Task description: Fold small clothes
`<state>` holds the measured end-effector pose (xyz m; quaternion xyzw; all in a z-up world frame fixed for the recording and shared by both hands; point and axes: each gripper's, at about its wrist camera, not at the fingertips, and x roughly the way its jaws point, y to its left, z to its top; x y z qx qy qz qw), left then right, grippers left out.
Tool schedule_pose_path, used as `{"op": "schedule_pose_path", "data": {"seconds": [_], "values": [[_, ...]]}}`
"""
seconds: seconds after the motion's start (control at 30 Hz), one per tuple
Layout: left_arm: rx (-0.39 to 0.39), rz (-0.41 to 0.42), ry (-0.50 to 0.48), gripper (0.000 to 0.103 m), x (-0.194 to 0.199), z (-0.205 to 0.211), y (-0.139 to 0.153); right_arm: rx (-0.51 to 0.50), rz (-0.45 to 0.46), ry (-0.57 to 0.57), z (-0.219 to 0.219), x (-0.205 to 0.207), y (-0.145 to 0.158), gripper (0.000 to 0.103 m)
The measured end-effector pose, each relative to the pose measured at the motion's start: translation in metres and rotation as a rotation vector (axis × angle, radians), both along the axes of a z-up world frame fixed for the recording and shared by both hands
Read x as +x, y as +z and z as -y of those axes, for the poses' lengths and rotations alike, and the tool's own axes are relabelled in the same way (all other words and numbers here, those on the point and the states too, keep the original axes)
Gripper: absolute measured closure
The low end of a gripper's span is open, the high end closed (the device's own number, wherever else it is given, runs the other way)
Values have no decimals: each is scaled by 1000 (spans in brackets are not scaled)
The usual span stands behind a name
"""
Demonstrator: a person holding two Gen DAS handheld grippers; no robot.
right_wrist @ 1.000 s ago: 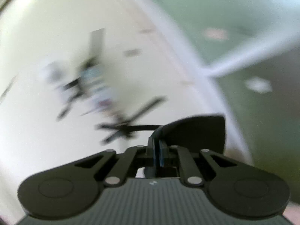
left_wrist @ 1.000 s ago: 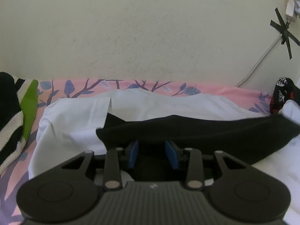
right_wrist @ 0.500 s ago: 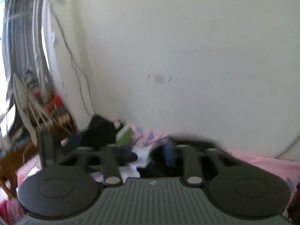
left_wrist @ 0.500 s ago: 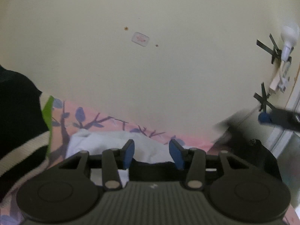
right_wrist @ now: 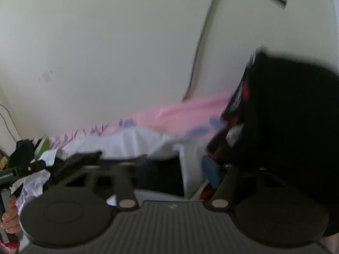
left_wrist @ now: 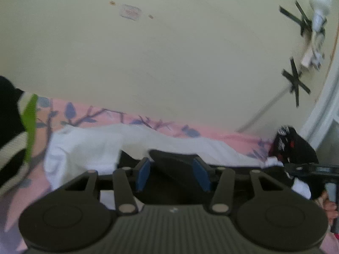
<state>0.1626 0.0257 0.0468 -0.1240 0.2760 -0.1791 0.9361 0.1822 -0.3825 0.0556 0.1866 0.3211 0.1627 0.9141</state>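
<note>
A black garment (left_wrist: 173, 167) lies on a white cloth (left_wrist: 89, 146) on the pink flowered bed sheet (left_wrist: 95, 116). My left gripper (left_wrist: 172, 174) is open, its blue pads on either side of a raised fold of the black garment. My right gripper (right_wrist: 175, 169) is open wide just above the black garment (right_wrist: 156, 173) and the white cloth (right_wrist: 131, 141); the view is blurred. Only its right blue pad (right_wrist: 209, 173) shows clearly.
A cream wall (left_wrist: 169, 63) with a taped cable stands right behind the bed. A black, white and green striped garment (left_wrist: 27, 122) lies at the left. A black printed garment (right_wrist: 286, 116) is piled at the right, close to my right gripper.
My right gripper has opened and swung down from facing the wall to the bed. My left gripper has tilted back down to the black garment, still open.
</note>
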Motion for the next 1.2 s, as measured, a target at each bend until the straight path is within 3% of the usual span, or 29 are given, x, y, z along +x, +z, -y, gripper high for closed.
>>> {"op": "schedule_pose_path", "data": {"seconds": [0.07, 0.2, 0.23, 0.37, 0.47, 0.53, 0.57, 0.6, 0.63, 0.7, 0.73, 0.77, 0.8, 0.9, 0.97, 1.03, 1.1, 1.13, 1.2], "values": [[26, -4, -25, 57, -1, 9, -2, -1, 10, 68, -23, -4, -5, 58], [70, -4, -25, 52, -2, 16, -4, -203, 205, 294, -88, -28, 15, 45], [70, -16, -12, 52, 0, 16, -4, -209, 249, 328, -92, -30, 19, 48], [59, -64, 12, 52, 11, 16, -5, -140, 313, 242, -71, -32, 34, 49], [77, -83, 3, 52, 19, 26, -5, -84, 274, 131, -41, -28, 29, 48], [133, -107, 3, 57, 26, 39, -7, -59, 220, 77, -22, -27, 22, 48], [162, -127, 8, 60, 30, 45, -10, -54, 192, 52, -15, -27, 16, 48], [180, -142, 3, 82, 34, 50, -12, -44, 164, 38, -9, -28, 11, 47], [186, -151, -10, 94, 38, 54, -15, -25, 129, 32, -1, -26, 8, 50], [188, -142, 8, 95, 36, 56, -16, 17, 41, 35, 13, -21, -1, 68], [180, -125, 10, 95, 33, 55, -13, 39, -1, 47, 12, -16, -9, 88], [167, -101, 13, 95, 27, 53, -8, 50, -27, 47, 11, -12, -13, 101], [149, -67, 16, 95, 18, 48, 1, 58, -18, 45, 9, -12, -12, 102], [109, 17, 53, 95, -7, 28, 24, 54, 135, 30, 2, -26, 12, 103], [99, 44, 116, 95, -20, 11, 32, 81, 203, 90, -9, -29, 28, 103], [104, 27, 176, 95, -25, -3, 29, 141, 174, 210, -30, -19, 31, 101], [124, -32, 201, 94, -20, -8, 16, 165, 56, 353, -57, -2, 19, 83], [134, -81, 200, 94, -16, -9, 6, 136, -10, 389, -71, 6, 9, 71], [147, -122, 181, 91, -14, -9, -10, 49, -11, 371, -82, 6, 1, 71]]}}
